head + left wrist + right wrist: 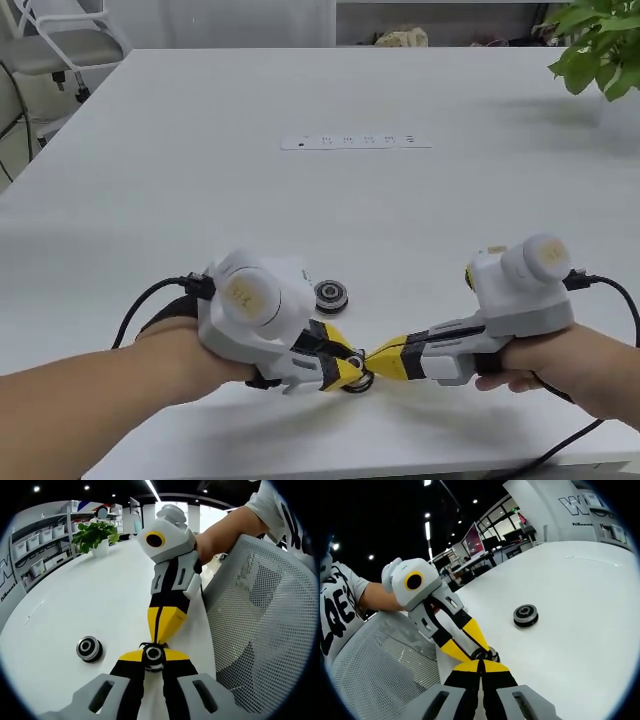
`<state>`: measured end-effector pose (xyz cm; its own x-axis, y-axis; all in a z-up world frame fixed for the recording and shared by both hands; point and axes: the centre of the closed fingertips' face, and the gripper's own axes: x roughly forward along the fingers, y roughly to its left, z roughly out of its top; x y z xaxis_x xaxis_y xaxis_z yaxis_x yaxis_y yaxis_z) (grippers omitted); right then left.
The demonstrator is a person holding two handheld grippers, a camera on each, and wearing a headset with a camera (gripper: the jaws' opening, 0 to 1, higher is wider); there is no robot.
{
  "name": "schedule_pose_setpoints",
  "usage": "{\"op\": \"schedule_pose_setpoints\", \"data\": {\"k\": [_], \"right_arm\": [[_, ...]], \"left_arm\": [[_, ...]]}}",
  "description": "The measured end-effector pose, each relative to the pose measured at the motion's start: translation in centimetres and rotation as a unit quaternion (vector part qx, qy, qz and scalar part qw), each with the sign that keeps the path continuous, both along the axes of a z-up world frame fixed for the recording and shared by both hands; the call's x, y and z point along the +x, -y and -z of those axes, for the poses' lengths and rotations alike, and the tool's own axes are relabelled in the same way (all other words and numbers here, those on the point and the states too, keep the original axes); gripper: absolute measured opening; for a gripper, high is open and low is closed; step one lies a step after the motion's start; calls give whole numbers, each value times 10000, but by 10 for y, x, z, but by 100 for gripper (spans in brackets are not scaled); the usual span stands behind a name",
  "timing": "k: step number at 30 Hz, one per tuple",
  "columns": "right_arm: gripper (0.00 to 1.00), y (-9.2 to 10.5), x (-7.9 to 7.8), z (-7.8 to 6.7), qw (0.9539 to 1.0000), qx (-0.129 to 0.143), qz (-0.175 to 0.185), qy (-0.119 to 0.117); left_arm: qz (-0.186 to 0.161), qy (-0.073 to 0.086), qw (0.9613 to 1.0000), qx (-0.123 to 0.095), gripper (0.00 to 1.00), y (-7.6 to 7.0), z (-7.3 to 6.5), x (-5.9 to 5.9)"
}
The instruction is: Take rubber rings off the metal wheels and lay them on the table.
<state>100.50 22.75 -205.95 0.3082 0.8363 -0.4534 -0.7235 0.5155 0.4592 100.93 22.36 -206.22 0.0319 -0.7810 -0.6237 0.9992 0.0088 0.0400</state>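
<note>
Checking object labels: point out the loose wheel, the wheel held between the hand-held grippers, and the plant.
Loose wheel (331,294), head view: its centre hub.
Held wheel (153,655), left gripper view: its hub face.
Plant (595,45), head view: its leaves.

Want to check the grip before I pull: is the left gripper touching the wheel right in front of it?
Touching. The left gripper view shows the left gripper clamped on the wheel, both jaws pressed against its sides.

There are two metal wheels (330,294), two grippers, namely the left gripper (350,376) and the right gripper (373,358), one white table (300,200), one potted plant (595,45) and one mesh chair (260,605).
</note>
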Motion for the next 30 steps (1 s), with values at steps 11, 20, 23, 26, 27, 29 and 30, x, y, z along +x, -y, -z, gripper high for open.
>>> {"op": "schedule_pose_setpoints", "data": {"k": [11, 20, 23, 26, 27, 29, 30], "right_arm": [[0, -2, -1, -1, 10000, 21, -41, 8], [0, -9, -2, -7, 9997, 106, -189, 114], [0, -5, -1, -5, 9998, 118, -125, 92], [0, -2, 0, -3, 9999, 85, -81, 84], [0, -1, 0, -2, 9999, 71, -61, 75], [0, 0, 1, -1, 9999, 67, -40, 66], [0, 1, 1, -1, 10000, 64, -23, 65]], "left_arm": [[15, 4, 10000, -6, 7, 0, 0, 0], [10, 5, 10000, -8, 7, 0, 0, 0], [1, -2, 10000, 0, 7, 0, 0, 0], [-2, -6, 10000, -23, 8, 0, 0, 0], [-7, -25, 10000, -39, 8, 0, 0, 0], [23, -16, 10000, -70, 8, 0, 0, -1], [25, -23, 10000, -92, 8, 0, 0, -1]]}}
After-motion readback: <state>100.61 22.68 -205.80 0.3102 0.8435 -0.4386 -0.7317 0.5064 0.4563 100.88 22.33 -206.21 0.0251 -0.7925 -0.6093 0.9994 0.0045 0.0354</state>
